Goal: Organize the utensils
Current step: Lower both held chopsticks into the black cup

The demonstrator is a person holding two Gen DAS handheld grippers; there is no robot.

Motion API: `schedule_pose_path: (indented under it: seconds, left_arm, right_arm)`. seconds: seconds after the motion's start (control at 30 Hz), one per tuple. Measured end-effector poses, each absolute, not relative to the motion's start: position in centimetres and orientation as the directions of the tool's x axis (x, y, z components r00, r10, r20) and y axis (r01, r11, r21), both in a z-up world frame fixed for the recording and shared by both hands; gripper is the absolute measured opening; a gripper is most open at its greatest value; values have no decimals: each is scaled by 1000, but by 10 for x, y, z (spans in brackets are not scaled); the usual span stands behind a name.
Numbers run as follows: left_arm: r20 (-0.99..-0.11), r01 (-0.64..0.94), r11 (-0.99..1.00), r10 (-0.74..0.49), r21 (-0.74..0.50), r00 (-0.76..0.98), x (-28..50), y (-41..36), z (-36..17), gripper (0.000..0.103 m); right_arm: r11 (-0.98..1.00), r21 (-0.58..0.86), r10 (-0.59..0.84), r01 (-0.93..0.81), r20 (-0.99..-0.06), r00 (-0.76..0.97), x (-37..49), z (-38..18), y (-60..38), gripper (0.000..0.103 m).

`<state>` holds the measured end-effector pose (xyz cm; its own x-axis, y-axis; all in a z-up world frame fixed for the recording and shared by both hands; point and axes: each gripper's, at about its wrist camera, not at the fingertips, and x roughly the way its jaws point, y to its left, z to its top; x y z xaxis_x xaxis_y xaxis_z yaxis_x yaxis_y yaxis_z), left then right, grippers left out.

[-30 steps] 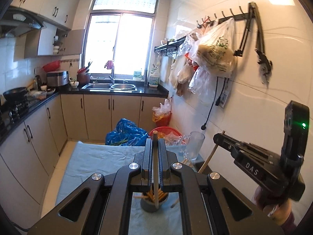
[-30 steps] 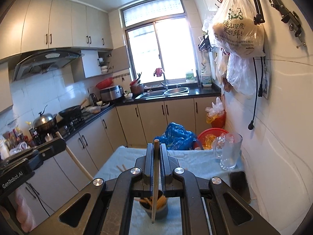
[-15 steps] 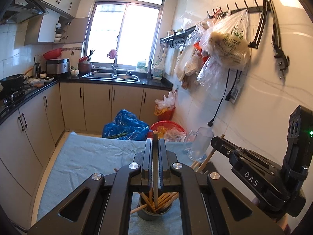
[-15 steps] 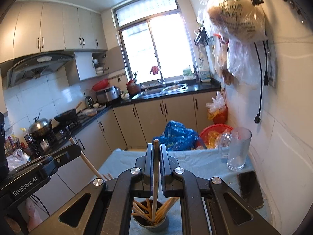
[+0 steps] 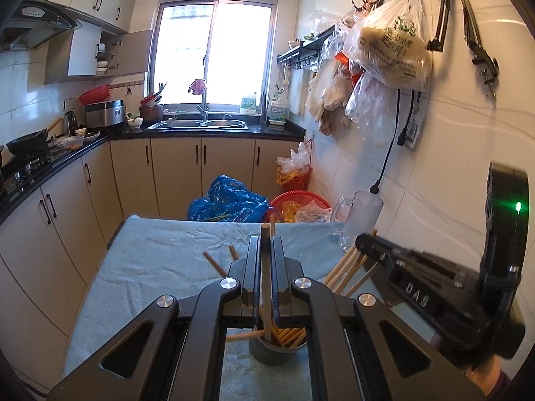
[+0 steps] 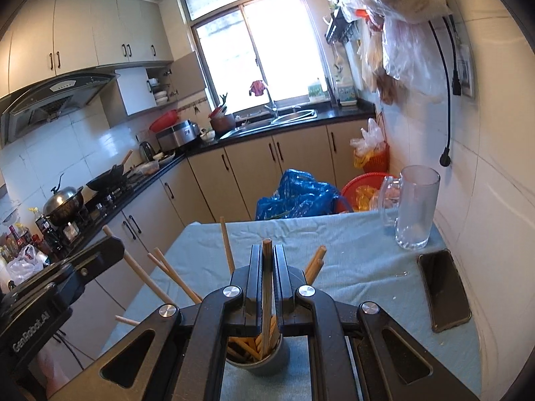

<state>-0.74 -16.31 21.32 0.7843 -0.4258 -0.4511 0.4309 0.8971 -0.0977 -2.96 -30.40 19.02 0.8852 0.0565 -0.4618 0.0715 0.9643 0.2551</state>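
Wooden chopstick (image 5: pixel 266 277), one, pinched upright between the closed jaws of the left gripper (image 5: pixel 266 250); long axis near vertical, lower tip inside the mouth of the grey holder cup (image 5: pixel 274 351), which stands directly below the fingers on the blue table cloth (image 5: pixel 160 267). Second chopstick (image 6: pixel 266 287), likewise clamped upright in the right gripper (image 6: pixel 266 257), tip also within the same cup (image 6: pixel 257 361) among the sticks already leaning there. Both grippers stand equally close, side by side over the cup. Judgement: the coming move needs only a release straight down. Glass mug (image 6: pixel 416 212) and phone (image 6: pixel 443 295), well apart at right.
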Motion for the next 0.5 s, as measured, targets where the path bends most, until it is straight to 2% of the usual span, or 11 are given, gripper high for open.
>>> schedule_pose_path:
  seconds: [0.5]
  left_arm:
    - [-509,416,907,-385,-56,770,-9,-159,188,5]
  right_arm:
    - [963,261,61,72,-469,881,-32,187,-302,6]
